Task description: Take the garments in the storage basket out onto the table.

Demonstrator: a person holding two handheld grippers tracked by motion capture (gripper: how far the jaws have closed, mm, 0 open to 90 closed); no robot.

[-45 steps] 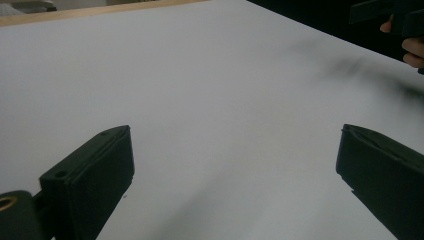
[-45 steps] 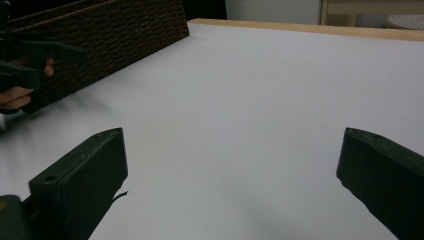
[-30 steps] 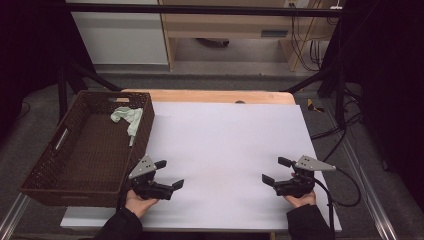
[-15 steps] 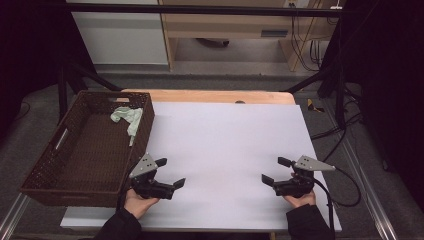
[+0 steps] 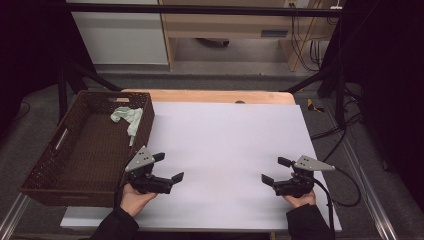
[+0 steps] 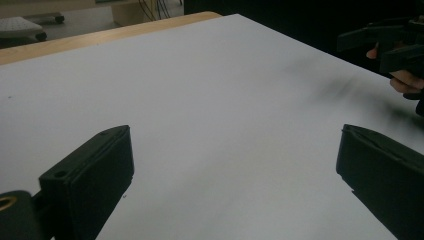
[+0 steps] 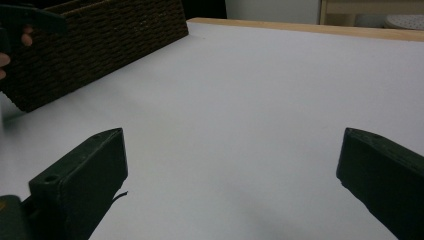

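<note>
You are working in a lab-style recording setup, not a home. The table (image 5: pixel 225 150) at the centre of the frame is covered with a plain white sheet, and black metal frame bars (image 5: pixel 200 9) run across the top and down both sides. At the upper right, bundles of cables (image 5: pixel 305 40) hang behind a plain wooden bench (image 5: pixel 225 30), and the floor around is grey carpet (image 5: pixel 380 150).

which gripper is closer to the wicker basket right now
Left. The left gripper sits open right beside the brown wicker basket at its near right corner. The right gripper, also open, is far across the white sheet.
</note>
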